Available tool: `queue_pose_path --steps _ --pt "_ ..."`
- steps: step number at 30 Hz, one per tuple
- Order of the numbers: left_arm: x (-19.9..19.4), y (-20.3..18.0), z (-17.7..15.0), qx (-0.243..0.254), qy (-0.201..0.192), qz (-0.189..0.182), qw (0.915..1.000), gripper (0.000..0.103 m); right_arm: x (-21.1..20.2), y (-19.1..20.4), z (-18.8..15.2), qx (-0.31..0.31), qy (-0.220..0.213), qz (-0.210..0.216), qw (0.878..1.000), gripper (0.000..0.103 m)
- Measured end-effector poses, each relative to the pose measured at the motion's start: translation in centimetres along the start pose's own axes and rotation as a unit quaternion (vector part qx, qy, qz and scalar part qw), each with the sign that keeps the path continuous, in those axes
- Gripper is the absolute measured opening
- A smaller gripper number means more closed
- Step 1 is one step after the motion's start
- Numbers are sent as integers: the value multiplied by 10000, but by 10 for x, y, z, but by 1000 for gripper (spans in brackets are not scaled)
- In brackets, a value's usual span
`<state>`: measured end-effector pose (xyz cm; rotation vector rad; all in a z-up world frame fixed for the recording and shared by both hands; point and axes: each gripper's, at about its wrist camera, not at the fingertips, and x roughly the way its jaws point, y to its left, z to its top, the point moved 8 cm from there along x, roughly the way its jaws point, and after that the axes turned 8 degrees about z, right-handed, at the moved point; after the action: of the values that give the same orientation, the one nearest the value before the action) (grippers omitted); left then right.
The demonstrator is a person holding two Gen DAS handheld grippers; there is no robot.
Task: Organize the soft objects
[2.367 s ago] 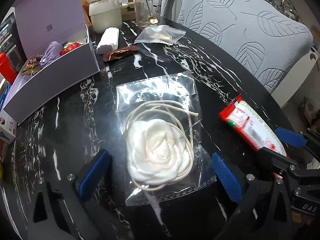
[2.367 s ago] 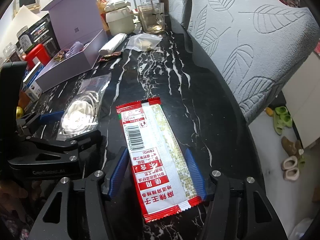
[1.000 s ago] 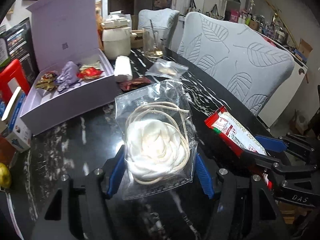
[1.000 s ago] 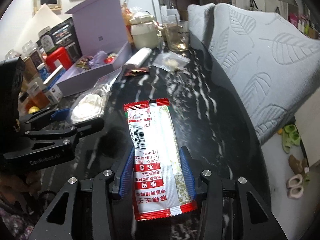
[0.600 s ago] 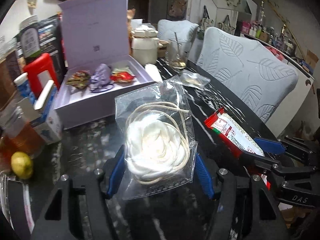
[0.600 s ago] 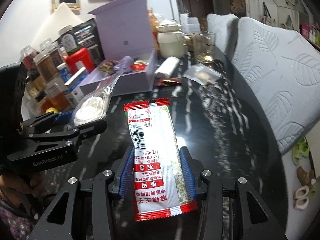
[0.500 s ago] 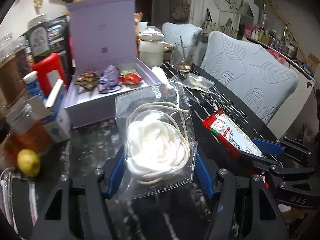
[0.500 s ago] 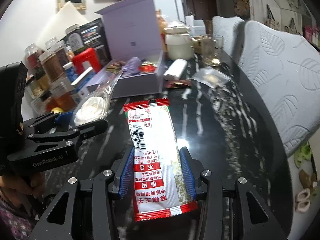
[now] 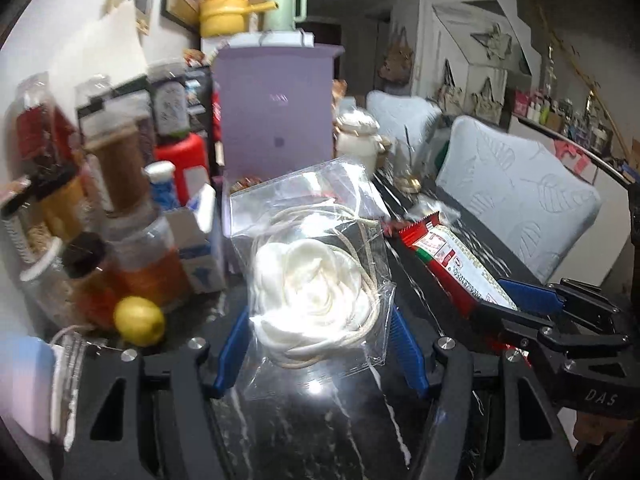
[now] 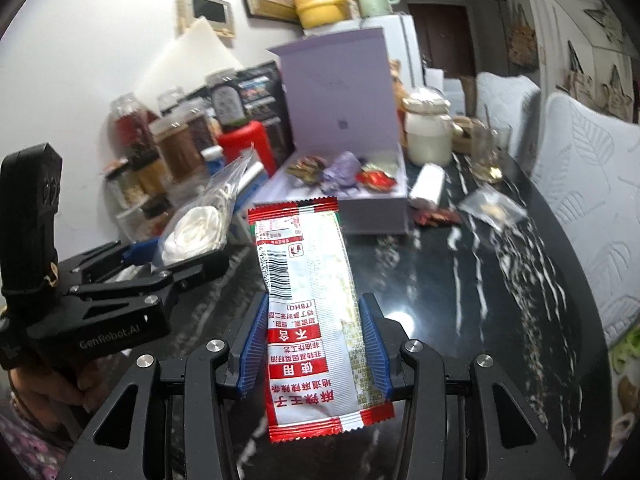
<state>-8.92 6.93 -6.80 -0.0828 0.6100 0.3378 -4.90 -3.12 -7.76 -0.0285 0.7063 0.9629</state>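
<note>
Blue-padded fingers (image 9: 234,344) of your left gripper (image 9: 316,344) are clamped on a clear plastic bag holding a white fabric rose and a coil of cream cord (image 9: 310,280); the bag sits at the centre of the left wrist view, lifted off the black marble-veined table (image 9: 320,432). In the right wrist view the same bag (image 10: 200,228) shows at mid left, edge-on between the black arms.

Your right gripper (image 10: 314,344) has its blue pads pressed against both long edges of a red-and-white foil snack packet printed with a barcode (image 10: 308,304), which stands up at the centre of that frame, clear of the tabletop. In the left wrist view the packet (image 9: 452,268) lies at mid right.

Beyond both, the open lilac gift box with its lid raised (image 10: 360,208) sits in the upper middle of the right wrist frame, with small wrapped items inside. A yellow lemon (image 9: 138,320) rests at lower left of the left wrist view, beside blurred jars.
</note>
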Motion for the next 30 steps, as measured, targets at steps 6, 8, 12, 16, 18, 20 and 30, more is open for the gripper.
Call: queue_pose_path --steps 6,8,12,16,18,20,30 --pt "-12 16 18 -101 -295 51 9995 64 -3 15 22 -101 -267 97 9995 45" --pt "-14 19 26 -121 -381 31 9992 64 -3 20 29 -115 -335 181 9992 45" --pt "-14 22 43 -99 -545 12 9985 64 -4 27 47 -253 -477 144 9984 45" --pt "-10 24 65 -113 -702 -51 9975 64 -4 27 64 -310 -608 170 9975 45" --pt "-6 25 74 -101 -765 -56 9970 64 -2 26 75 -379 -658 141 9970 45" --pt "-1 24 85 -41 -810 -85 9967 64 0 23 84 -420 -691 118 9967 45" --pt "33 28 140 2 -1043 -54 9945 64 17 -2 135 -530 -976 -91 9938 45"
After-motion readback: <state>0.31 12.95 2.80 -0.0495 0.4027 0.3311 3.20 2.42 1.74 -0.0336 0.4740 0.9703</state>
